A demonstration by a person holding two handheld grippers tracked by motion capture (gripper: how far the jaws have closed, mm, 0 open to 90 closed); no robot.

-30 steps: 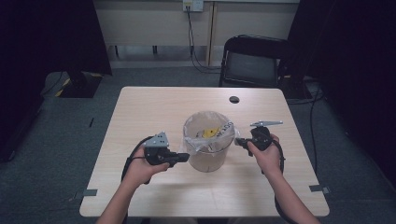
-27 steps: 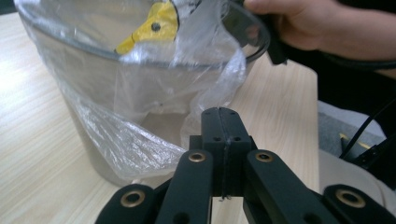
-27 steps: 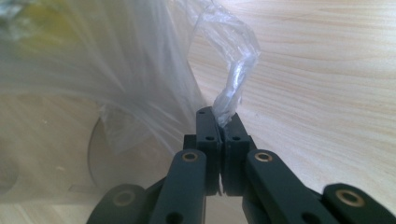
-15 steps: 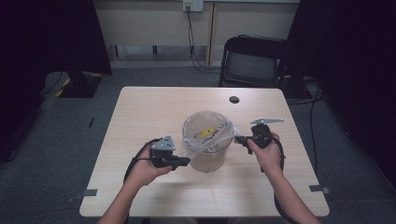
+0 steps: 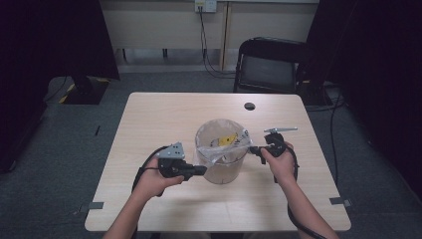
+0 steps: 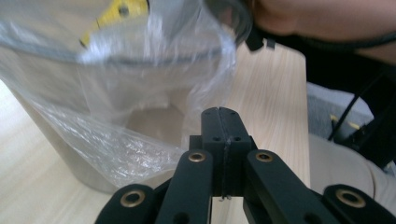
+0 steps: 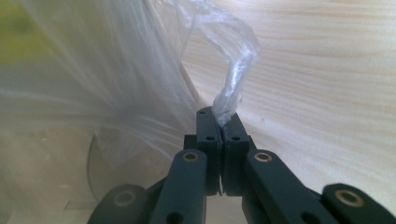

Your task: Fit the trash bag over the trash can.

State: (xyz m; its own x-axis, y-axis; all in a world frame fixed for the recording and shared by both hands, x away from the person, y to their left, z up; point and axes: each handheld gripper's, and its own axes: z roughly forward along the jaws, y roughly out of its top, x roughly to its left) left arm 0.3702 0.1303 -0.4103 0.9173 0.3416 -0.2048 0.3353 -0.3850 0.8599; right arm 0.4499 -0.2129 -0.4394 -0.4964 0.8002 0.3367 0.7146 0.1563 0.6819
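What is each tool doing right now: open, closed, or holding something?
Left tool: closed, nothing visibly between its jaws, beside the plastic bag.
Right tool: closed on a pinch of the plastic bag's edge.

No legible text or labels.

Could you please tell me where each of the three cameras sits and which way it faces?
High view: above the person's table edge, facing forward and down on the pale wooden table; both forearms show.
Left gripper view: on the left gripper, facing the translucent round bin.
Right gripper view: on the right gripper, pinching the clear plastic bag.
All share the bag.
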